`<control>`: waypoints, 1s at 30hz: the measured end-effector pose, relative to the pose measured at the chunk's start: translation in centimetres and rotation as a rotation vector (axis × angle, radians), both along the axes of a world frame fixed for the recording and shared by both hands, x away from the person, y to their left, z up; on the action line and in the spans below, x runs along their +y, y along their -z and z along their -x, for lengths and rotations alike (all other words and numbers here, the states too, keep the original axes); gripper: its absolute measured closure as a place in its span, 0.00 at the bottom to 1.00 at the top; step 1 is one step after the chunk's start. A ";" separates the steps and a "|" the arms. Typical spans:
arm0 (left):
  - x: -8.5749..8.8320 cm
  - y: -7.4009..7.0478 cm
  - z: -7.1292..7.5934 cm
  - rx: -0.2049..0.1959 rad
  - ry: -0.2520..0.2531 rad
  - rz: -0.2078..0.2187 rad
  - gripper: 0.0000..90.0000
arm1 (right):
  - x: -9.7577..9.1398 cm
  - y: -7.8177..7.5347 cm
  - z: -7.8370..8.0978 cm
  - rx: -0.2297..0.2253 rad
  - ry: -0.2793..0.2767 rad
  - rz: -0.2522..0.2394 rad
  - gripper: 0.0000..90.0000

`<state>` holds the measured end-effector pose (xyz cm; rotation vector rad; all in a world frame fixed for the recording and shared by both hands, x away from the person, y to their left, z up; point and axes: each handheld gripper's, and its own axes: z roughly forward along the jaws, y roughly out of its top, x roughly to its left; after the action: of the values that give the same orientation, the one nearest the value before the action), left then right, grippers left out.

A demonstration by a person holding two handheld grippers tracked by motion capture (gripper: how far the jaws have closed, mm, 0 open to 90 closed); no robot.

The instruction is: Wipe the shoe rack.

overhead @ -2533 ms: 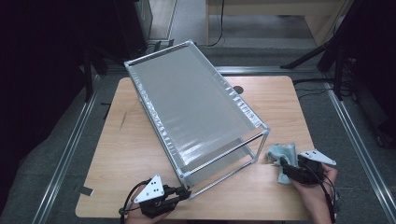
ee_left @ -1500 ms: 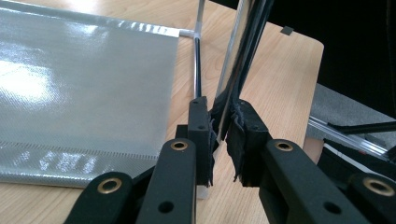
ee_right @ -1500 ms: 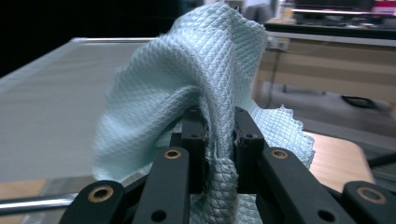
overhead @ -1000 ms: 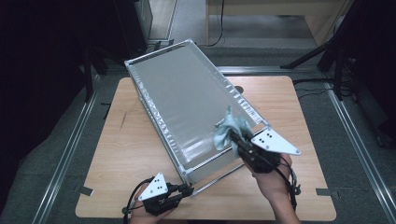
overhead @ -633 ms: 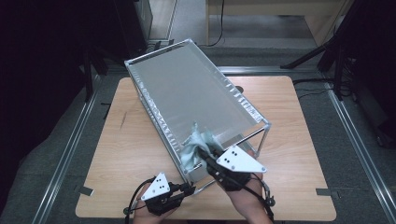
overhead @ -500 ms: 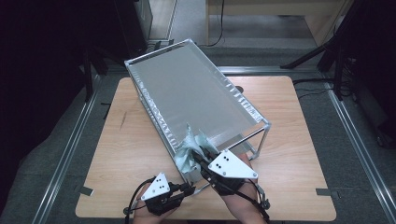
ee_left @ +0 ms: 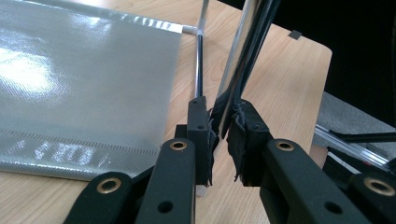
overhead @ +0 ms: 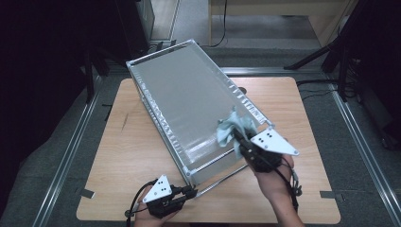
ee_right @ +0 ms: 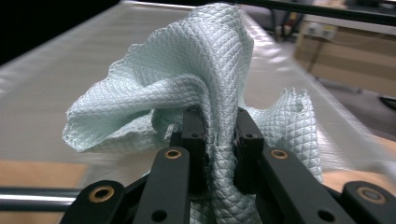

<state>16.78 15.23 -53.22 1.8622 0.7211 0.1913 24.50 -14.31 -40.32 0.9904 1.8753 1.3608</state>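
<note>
I am clamping the right gripper (overhead: 238,137) on the cloth (overhead: 231,128) — jaws nearly closed, fabric bunching between the pads (ee_right: 196,130). The cloth is resting on the rack (overhead: 189,99) top, near its front right corner. The left gripper (overhead: 189,191) is pinching the rack's front leg (ee_left: 243,65) — jaws tight on the rod.
</note>
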 end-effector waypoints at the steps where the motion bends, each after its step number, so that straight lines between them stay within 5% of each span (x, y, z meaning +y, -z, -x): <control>1: 0.0 0.0 0.0 0.000 0.000 0.000 0.88 | -0.7 0.0 -0.4 -0.006 0.025 0.000 0.88; 5: 0.0 0.0 0.0 0.002 0.000 0.001 0.88 | -2.7 0.1 -1.7 -0.001 0.064 -0.022 0.87; 10: 0.0 0.1 -0.1 0.006 0.003 0.001 0.88 | -2.0 0.0 -1.1 0.024 0.055 -0.030 0.88; 25: -0.1 0.1 -0.1 0.009 -0.008 0.006 0.87 | 6.7 0.3 4.2 0.029 -0.207 -0.015 0.88; 30: -0.1 0.2 -0.1 0.008 -0.005 0.000 0.88 | 7.7 0.3 4.9 0.002 -0.232 0.013 0.88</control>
<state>16.86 15.12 -53.37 1.8617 0.7317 0.1874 19.55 -6.61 -40.64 0.7863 2.0485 1.4758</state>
